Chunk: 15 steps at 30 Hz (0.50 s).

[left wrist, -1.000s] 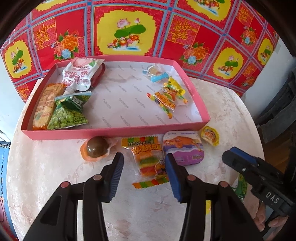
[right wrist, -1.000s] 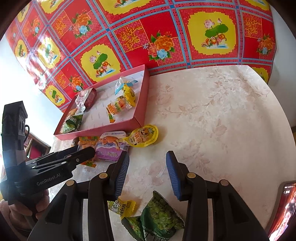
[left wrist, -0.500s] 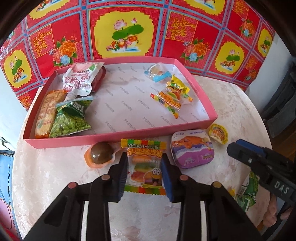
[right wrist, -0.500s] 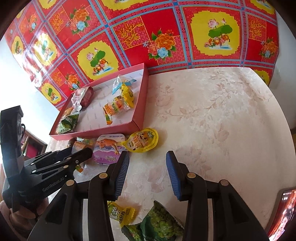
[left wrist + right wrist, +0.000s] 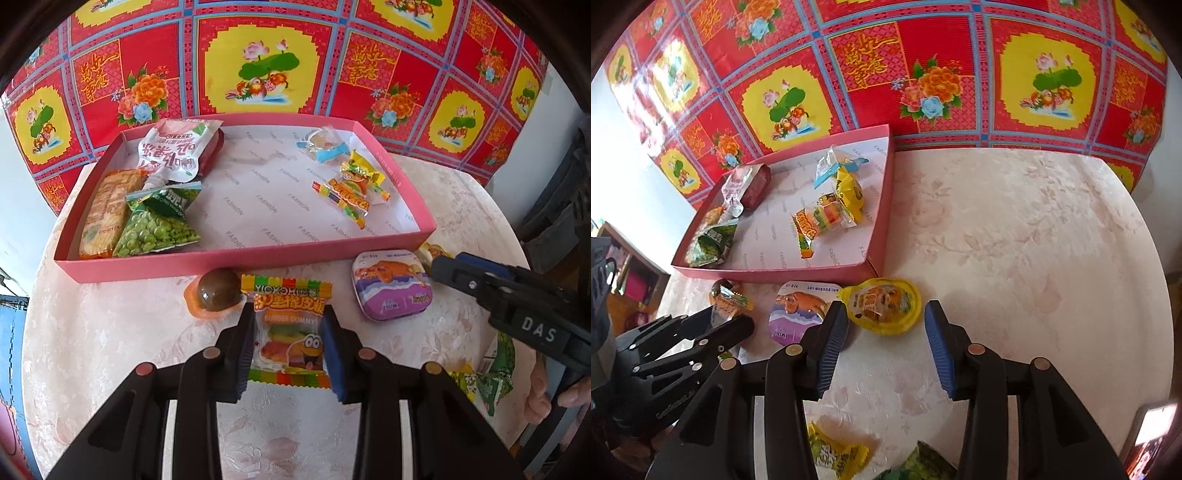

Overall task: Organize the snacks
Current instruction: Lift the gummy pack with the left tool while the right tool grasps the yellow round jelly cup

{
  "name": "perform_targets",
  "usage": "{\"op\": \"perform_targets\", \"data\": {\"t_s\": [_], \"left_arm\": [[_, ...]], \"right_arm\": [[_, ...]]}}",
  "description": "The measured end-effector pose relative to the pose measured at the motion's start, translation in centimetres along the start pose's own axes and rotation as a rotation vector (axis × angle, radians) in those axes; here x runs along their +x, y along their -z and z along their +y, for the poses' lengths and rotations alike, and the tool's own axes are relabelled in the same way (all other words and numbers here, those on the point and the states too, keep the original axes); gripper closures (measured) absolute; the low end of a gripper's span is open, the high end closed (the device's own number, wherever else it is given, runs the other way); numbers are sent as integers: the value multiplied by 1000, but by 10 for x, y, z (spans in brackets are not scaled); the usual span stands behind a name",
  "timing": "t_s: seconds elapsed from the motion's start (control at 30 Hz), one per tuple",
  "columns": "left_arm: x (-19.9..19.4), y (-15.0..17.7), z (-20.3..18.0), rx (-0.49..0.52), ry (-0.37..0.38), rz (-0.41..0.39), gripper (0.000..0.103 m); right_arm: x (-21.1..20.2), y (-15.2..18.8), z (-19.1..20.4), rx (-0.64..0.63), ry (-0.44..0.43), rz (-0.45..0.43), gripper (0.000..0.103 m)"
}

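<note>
Gummy packet [image 5: 288, 332] — light, crinkly, slippery — sits pinched at its sides in the left claw [image 5: 288, 343], while the right claw [image 5: 886, 343] is opening, empty, near the yellow jelly cup [image 5: 882, 306].

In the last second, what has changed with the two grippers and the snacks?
The left gripper closed on the gummy packet, which had lain loose between open jaws. The right gripper, jaws opening and empty, neared the yellow cup. The tray and its contents stayed put.

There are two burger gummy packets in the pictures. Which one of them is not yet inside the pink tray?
The burger gummy packet clamped in the left gripper, on the table just outside the pink tray. The other gummy packet lies inside.
</note>
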<state>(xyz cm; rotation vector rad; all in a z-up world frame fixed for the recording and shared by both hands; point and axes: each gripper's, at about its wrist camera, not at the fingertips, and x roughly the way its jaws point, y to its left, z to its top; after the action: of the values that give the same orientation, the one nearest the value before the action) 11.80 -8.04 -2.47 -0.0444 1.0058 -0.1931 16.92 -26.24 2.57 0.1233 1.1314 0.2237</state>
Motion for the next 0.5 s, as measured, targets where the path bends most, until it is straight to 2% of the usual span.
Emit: {"op": "perform_targets", "data": {"t_s": [0.37,0.5], "left_arm": [[-1,2,3,0,21,-14,68],[-1,3,3,9,18,-22,68]], "right_arm": [[7,-3,8,-38,35,-4,57],[8,-3,5,-13,17,-13,58]]}}
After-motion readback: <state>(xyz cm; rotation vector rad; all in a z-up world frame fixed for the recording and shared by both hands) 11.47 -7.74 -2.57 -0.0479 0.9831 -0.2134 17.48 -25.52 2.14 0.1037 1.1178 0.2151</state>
